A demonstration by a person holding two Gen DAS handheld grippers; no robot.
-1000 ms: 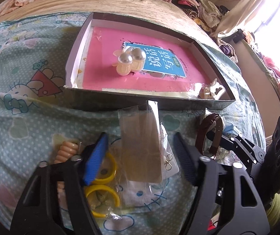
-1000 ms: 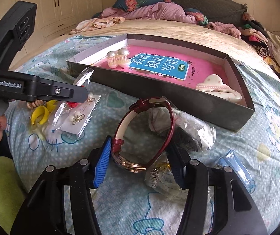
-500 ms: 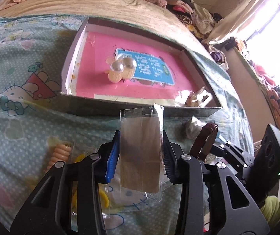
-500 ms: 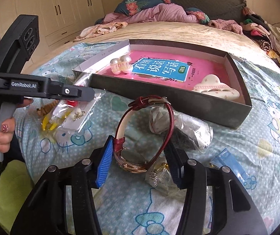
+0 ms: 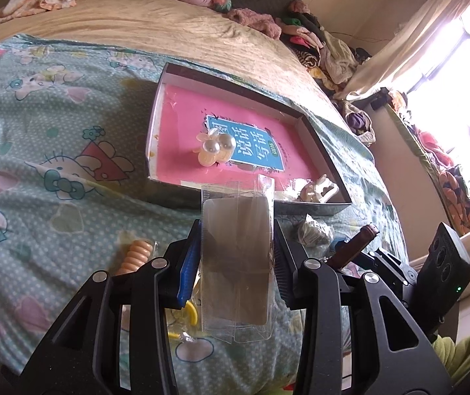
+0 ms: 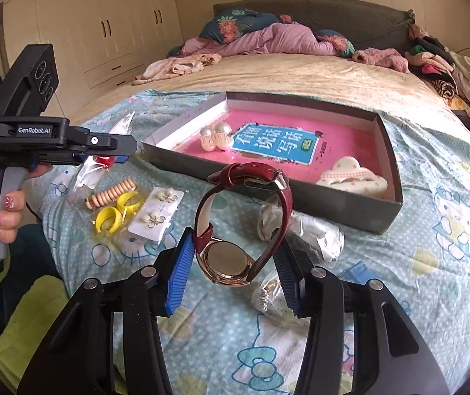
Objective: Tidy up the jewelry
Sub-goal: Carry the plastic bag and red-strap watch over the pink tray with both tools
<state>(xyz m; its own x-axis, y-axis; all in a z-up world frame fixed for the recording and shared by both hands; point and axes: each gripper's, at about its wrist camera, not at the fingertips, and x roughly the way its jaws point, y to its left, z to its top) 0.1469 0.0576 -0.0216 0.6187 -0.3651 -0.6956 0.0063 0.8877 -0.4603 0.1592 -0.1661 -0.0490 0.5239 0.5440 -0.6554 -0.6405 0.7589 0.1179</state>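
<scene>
I've got both grippers loaded and off the bed. Right gripper (image 6: 233,270): jaws pinching the watch (image 6: 231,260) by its red strap, either side of the gold case, strap loop standing up toward the box (image 6: 379,220). Left gripper (image 5: 236,256): jaws pinching a clear plastic packet (image 5: 236,256) w/ a card inside, edge-on across its width; in the right view something red shows in it, can't tell what piece.

Step in hand, as I read it: carry both into the box and set them down. Both are on the near side of the box, short of its front wall.

How I'd do it well:
- Lift enough that packet bottom and watch case clear the front wall before going fwd; the packet hangs below the jaws, so it'd catch first.
- Watch grip is only on the strap sides, case heavy and low. Move slow, no wrist roll, or it swings or slips.
- Packet is floppy & slick. Keep the squeeze steady, lower till it touches the pink book (image 5: 202,151) lining the box, then release.
- Pick bare spots: pearl hair clip (image 5: 215,148) sits mid-left in the box, cream claw clip (image 6: 353,174) at its near right corner. Between them is free.

Near the box on the bed, not yet picked up: yellow rings (image 6: 116,212), earring card (image 6: 156,214), beige coil tie (image 6: 111,194), some wrapped bits (image 6: 300,230).
</scene>
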